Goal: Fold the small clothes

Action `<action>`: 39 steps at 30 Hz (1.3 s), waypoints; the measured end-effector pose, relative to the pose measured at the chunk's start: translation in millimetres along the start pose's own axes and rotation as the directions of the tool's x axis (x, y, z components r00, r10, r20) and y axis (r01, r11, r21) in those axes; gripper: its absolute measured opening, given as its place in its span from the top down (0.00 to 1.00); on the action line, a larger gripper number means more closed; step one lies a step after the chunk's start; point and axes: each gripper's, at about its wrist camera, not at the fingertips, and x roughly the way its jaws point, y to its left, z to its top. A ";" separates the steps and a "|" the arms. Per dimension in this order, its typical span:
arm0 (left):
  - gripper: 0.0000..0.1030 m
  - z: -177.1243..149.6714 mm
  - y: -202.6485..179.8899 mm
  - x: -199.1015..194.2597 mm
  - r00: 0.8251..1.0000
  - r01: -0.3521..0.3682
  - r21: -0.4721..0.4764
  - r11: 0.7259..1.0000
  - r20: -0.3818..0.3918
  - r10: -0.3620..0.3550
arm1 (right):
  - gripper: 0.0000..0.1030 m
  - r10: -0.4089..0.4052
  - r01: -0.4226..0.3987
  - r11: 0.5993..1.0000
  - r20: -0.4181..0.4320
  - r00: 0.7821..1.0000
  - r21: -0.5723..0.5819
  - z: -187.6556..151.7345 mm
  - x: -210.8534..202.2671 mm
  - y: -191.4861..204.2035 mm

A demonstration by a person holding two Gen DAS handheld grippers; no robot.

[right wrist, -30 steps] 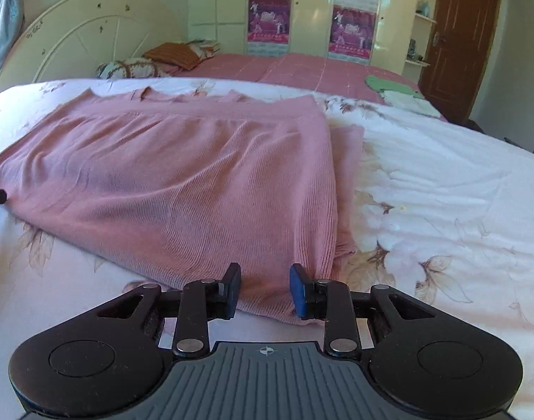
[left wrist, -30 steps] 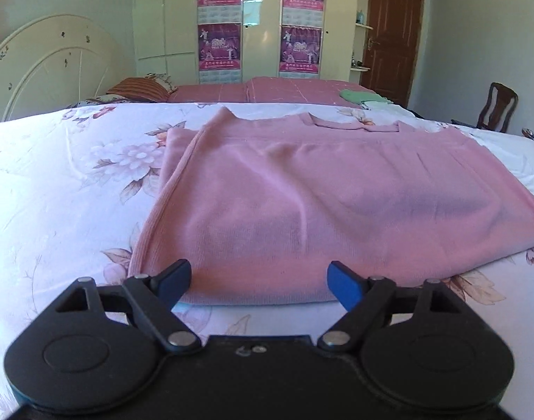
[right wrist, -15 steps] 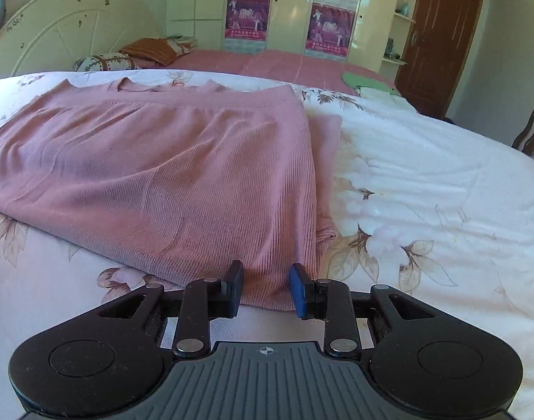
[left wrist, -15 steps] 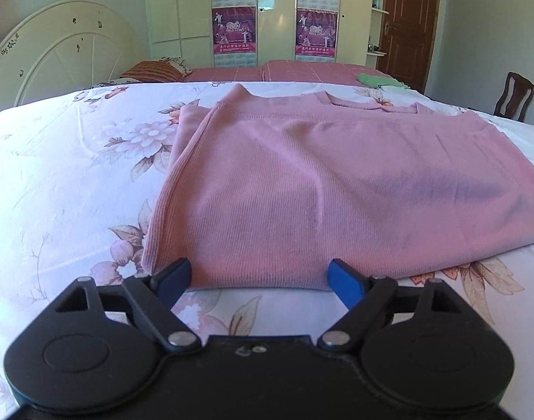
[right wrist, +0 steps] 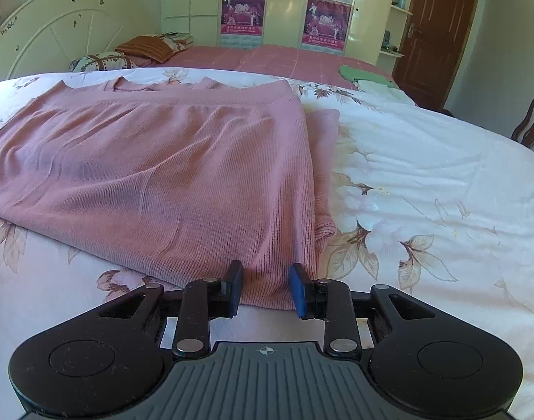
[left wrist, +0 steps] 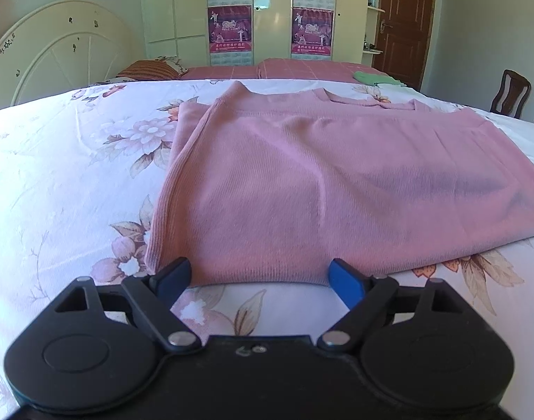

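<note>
**A:** Nearest to you, what are your two tools doing?

**B:** Your left tool (left wrist: 258, 278) has its blue-tipped jaws spread wide, one on each side of the near hem of the pink sweater (left wrist: 319, 182), with nothing pinched. Your right tool (right wrist: 265, 288) has its jaws much narrower, parted around the near right corner of the same sweater (right wrist: 169, 175); the knit lies between the pads, but a gap shows on each side, so you grip nothing there either.

**A:** And the garment itself?

**B:** It is a soft, finely ribbed knit, folded into a broad rectangle and lying flat on the bed. A narrower lower layer peeks out along each side edge. The ribbed neckline lies at the far edge, and shallow wrinkles run across the top layer.

**A:** What is under it?

**B:** A smooth white bedsheet (left wrist: 57, 182) printed with pale pink flowers and brown leaves.

**A:** Farther off?

**B:** A second bed with a pink checked cover (right wrist: 267, 57), a striped pillow (right wrist: 146, 47) and a small green cloth (right wrist: 357, 73). Behind these stand a curved cream headboard (left wrist: 60, 56), glossy cream wardrobes with purple posters (left wrist: 312, 28), a brown wooden door (right wrist: 438, 35), and a dark wooden chair (left wrist: 510, 92).

**A:** Anything different from a second ago?

**B:** The sweater now sits a little farther ahead of both your tools, with more sheet showing before its hem. The other tool's tip, seen then at each view's edge, is gone from view.
</note>
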 end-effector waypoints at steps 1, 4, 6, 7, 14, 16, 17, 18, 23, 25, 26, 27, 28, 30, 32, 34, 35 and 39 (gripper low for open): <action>0.16 0.0 1.4 -1.3 1.000 -0.003 -0.007 1.000 -0.007 0.003 | 0.72 -0.006 0.006 1.000 0.002 1.000 -0.007 -0.7 -0.1 1.8; 0.17 -3.8 11.3 -10.6 0.999 -0.021 -0.078 0.997 -0.035 0.018 | 0.72 -0.014 0.014 1.000 -0.001 1.000 -0.013 -0.4 0.6 3.0; 0.18 -11.7 23.1 -22.2 1.000 0.003 -0.168 0.986 -0.022 -0.007 | 0.71 -0.014 0.014 1.000 -0.009 1.000 -0.002 1.4 1.4 2.4; 0.19 -15.6 29.3 -27.8 0.999 0.033 -0.223 0.974 -0.008 -0.036 | 0.71 -0.012 0.012 1.000 -0.012 1.000 0.004 2.6 1.9 1.9; 0.21 -34.0 69.0 -24.0 0.974 0.222 -0.680 0.699 0.191 -0.124 | 0.72 0.085 -0.096 0.982 0.072 0.994 0.161 8.8 -24.5 2.1; 0.21 -30.5 72.4 -14.1 0.968 0.241 -0.740 0.628 0.234 -0.096 | 0.94 0.123 -0.142 0.975 0.119 0.985 0.172 13.4 -30.9 12.3; 0.21 -28.0 73.3 -10.1 0.967 0.243 -0.754 0.610 0.241 -0.087 | 0.98 0.150 -0.173 0.969 0.133 0.980 0.176 17.0 -32.7 17.5; 0.21 -24.2 74.4 -5.7 0.966 0.245 -0.766 0.594 0.246 -0.081 | 0.98 0.162 -0.188 0.966 0.146 0.976 0.180 20.3 -33.4 22.0; 0.21 -10.7 76.4 9.2 0.967 0.241 -0.790 0.563 0.243 -0.073 | 0.98 0.257 -0.292 0.936 0.186 0.948 0.195 44.1 -17.4 45.4; 0.23 -10.1 75.2 8.4 0.971 0.234 -0.810 0.538 0.226 -0.082 | 0.98 0.284 -0.324 0.920 0.192 0.939 0.222 52.7 -8.2 50.4; 0.23 -16.2 72.6 5.3 0.965 0.259 -0.823 0.505 0.238 -0.107 | 0.98 0.294 -0.335 0.914 0.195 0.936 0.229 56.4 -5.3 53.0; 0.23 -22.4 68.5 2.1 0.960 0.281 -0.826 0.489 0.249 -0.130 | 0.98 0.303 -0.344 0.912 0.198 0.932 0.224 60.2 -3.2 56.9; 0.23 -25.2 64.4 0.7 0.958 0.285 -0.817 0.502 0.252 -0.135 | 0.98 0.309 -0.350 0.912 0.200 0.930 0.216 63.0 -2.0 60.6; 0.23 -21.4 66.3 9.0 0.959 0.283 -0.823 0.492 0.260 -0.116 | 0.98 0.325 -0.362 0.909 0.193 0.926 0.205 66.7 1.6 67.8; 0.24 -8.0 75.5 24.7 0.959 0.280 -0.851 0.445 0.264 -0.100 | 0.98 0.328 -0.361 0.911 0.184 0.927 0.197 69.8 7.9 75.1; 0.25 7.1 78.6 39.7 0.965 0.258 -0.848 0.464 0.250 -0.078 | 0.98 0.315 -0.345 0.917 0.169 0.934 0.199 75.3 17.2 83.6; 0.27 11.6 77.4 43.6 0.967 0.247 -0.841 0.482 0.245 -0.068 | 0.98 0.307 -0.337 0.920 0.167 0.937 0.200 78.4 20.2 87.9; 0.84 7.2 86.4 59.1 0.976 0.214 -0.846 0.489 0.199 -0.082 | 0.98 0.296 -0.321 0.926 0.146 0.944 0.200 90.6 34.1 110.2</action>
